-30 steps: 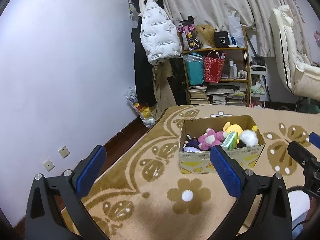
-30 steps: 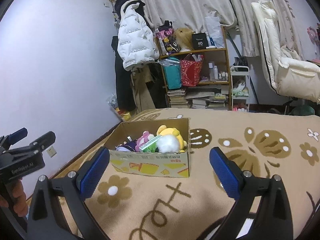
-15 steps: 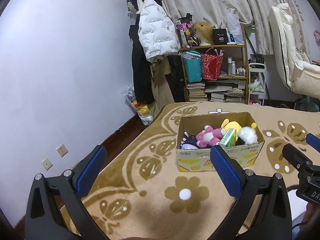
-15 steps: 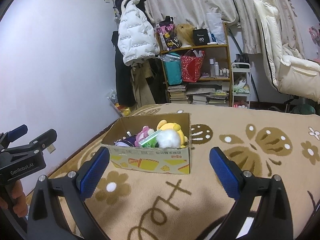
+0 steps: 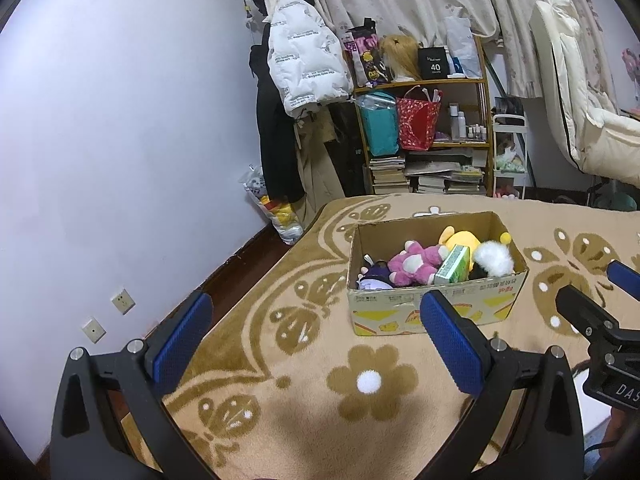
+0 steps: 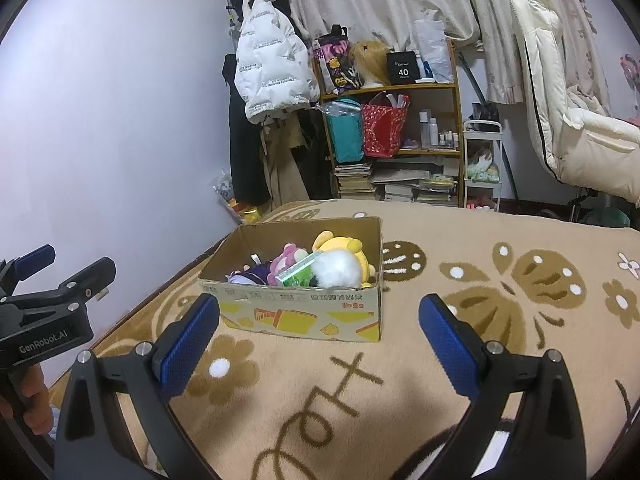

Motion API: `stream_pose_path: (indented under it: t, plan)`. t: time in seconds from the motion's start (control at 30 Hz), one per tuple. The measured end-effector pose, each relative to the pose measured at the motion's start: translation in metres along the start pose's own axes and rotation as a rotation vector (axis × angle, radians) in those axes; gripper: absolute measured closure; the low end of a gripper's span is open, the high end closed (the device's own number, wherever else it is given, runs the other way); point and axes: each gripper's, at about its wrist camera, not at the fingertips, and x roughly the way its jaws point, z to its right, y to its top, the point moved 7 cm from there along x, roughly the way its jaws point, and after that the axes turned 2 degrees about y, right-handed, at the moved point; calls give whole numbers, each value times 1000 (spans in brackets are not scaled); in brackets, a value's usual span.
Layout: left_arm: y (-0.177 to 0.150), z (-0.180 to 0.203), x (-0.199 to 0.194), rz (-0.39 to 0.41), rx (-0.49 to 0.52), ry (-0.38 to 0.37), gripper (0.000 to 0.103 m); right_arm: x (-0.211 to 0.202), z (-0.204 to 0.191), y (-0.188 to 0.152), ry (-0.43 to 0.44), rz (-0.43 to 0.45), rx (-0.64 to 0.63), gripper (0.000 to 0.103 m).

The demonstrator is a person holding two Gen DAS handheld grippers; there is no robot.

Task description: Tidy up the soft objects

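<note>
An open cardboard box [image 5: 436, 312] [image 6: 296, 312] sits on the tan flowered blanket [image 5: 312, 380]. It holds several soft toys: a pink plush [image 5: 412, 264] [image 6: 286, 258], a yellow plush [image 5: 462, 240] [image 6: 344, 246], a white fluffy ball [image 5: 494, 258] [image 6: 334, 270], a purple toy [image 5: 376, 274] and a green packet [image 5: 454, 266]. My left gripper [image 5: 316, 340] is open and empty, short of the box. My right gripper [image 6: 320, 340] is open and empty, just in front of the box. Each gripper shows at the edge of the other's view.
A wooden shelf [image 5: 428, 128] with bags, bottles and stacked books stands at the back, beside hanging coats [image 5: 296, 80]. A cream chair [image 5: 580, 120] is at the right. The blanket's left edge drops to a dark floor [image 5: 248, 264] by the wall.
Both views have drawn back and risen slightly; the box sits a little lower and farther off. Both grippers stay open and empty.
</note>
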Motion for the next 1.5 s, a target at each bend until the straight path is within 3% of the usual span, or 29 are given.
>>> stream_pose_path:
  t: [0.4, 1.5]
  plan:
    - [-1, 6, 0, 2, 34, -4, 0, 4, -1, -5, 4, -12, -12, 0]
    - [1, 0, -2, 5, 14, 3, 0, 5, 0, -7, 3, -15, -20, 0]
